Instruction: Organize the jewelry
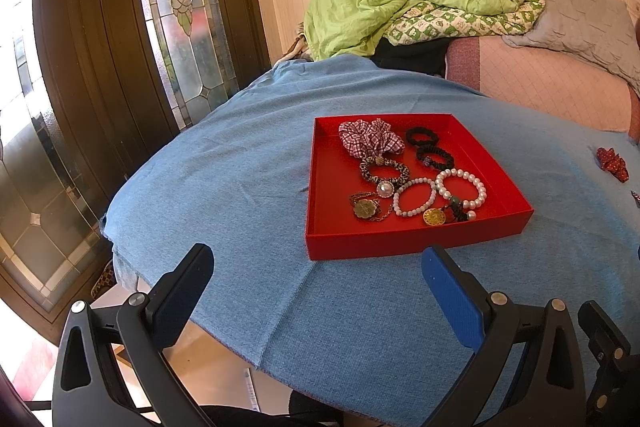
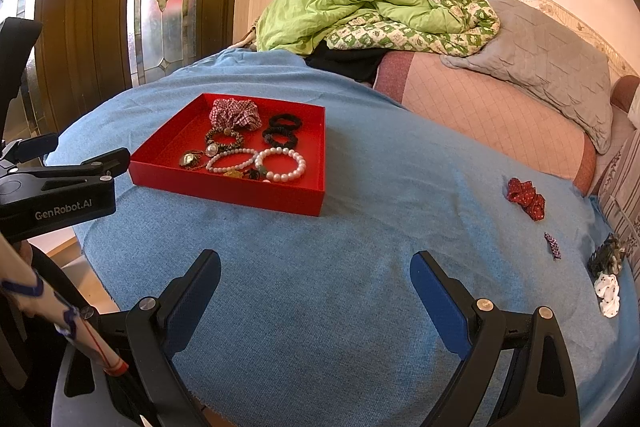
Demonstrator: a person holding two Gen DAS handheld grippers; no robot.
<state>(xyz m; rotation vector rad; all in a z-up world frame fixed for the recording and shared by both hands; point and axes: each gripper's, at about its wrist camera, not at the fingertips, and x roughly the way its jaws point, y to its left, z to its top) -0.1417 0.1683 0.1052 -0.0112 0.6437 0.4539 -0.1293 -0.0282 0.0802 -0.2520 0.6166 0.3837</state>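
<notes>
1. The left gripper [image 1: 318,269] hangs just above the near part of the desk [image 1: 224,163], its fingers spread wide with nothing between them; past its tips is the near wall of the red tray [image 1: 400,241].
2. The right gripper [image 2: 316,277] is equally wide and empty over bare blue cloth [image 2: 360,227], with the tray [image 2: 240,193] well ahead and to its left.
3. The tray is a shallow square box lying flat on the cloth. From the left wrist view it sits nearly square-on; from the right wrist view it is turned, one corner pointing toward the door [image 2: 80,27].
4. Inside it I count two pearl bead bracelets [image 1: 460,189], lying flat side by side near the front, the bigger one on the right with a gold coin charm [image 1: 435,217] at its near edge.
5. Two black hair ties [image 1: 423,137] sit one behind the other toward the back right.
6. One checked scrunchie [image 1: 370,139] is bunched at the back, one leopard-print tie [image 1: 386,173] with a round stone lies just in front of it, and one brassy pendant [image 1: 365,209] on a chain is at the front left.
7. Out on the cloth, well apart from the tray on the right, lie one red dotted scrunchie [image 2: 526,197], one small purple clip [image 2: 553,245] with its long axis running toward and away from me, one dark claw clip [image 2: 608,257], and one white scrunchie [image 2: 607,295].
8. Behind the desk is a bed [image 2: 480,107] with a green quilt [image 2: 360,3] and a grey pillow [image 2: 540,51].
</notes>
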